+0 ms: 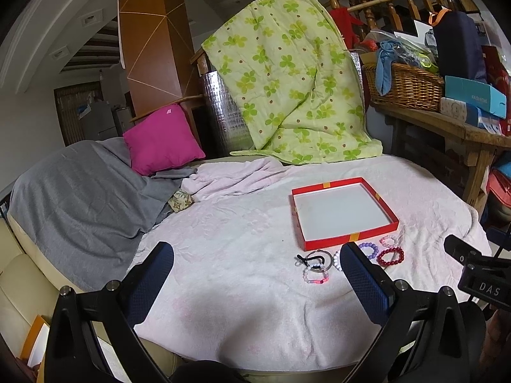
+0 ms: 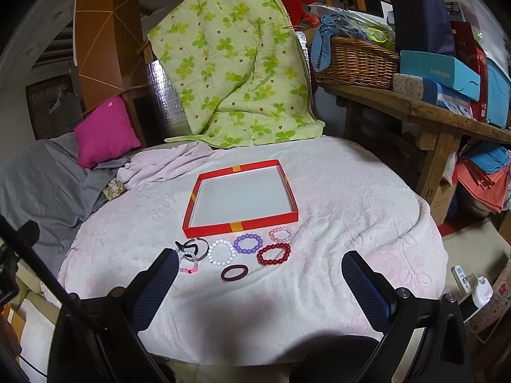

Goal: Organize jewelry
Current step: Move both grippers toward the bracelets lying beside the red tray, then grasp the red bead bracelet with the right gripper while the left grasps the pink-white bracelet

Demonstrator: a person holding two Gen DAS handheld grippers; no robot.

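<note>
A shallow red box [image 2: 239,227] with a white floor lies open on the pale pink blanket; it also shows in the left wrist view [image 1: 329,242]. In front of it lie several bracelets: a dark red bead one [image 2: 274,254], a purple one [image 2: 248,243], a white one [image 2: 221,251], a small pink one [image 2: 281,234], a pink-and-clear one [image 2: 188,266], a dark band with a black tie [image 2: 193,246] and a maroon hair band [image 2: 234,272]. My right gripper [image 2: 260,274] is open and empty, just short of them. My left gripper [image 1: 257,266] is open and empty, to their left; the red [image 1: 390,256] and pink-and-clear [image 1: 315,275] bracelets show beside its right finger.
A grey cloth [image 1: 80,198] and magenta cushion [image 1: 161,140] lie at the left. A green flowered quilt [image 2: 236,63] hangs behind. A wooden bench [image 2: 415,108] with a wicker basket [image 2: 357,60] and boxes stands at the right. The blanket drops off at the near and right edges.
</note>
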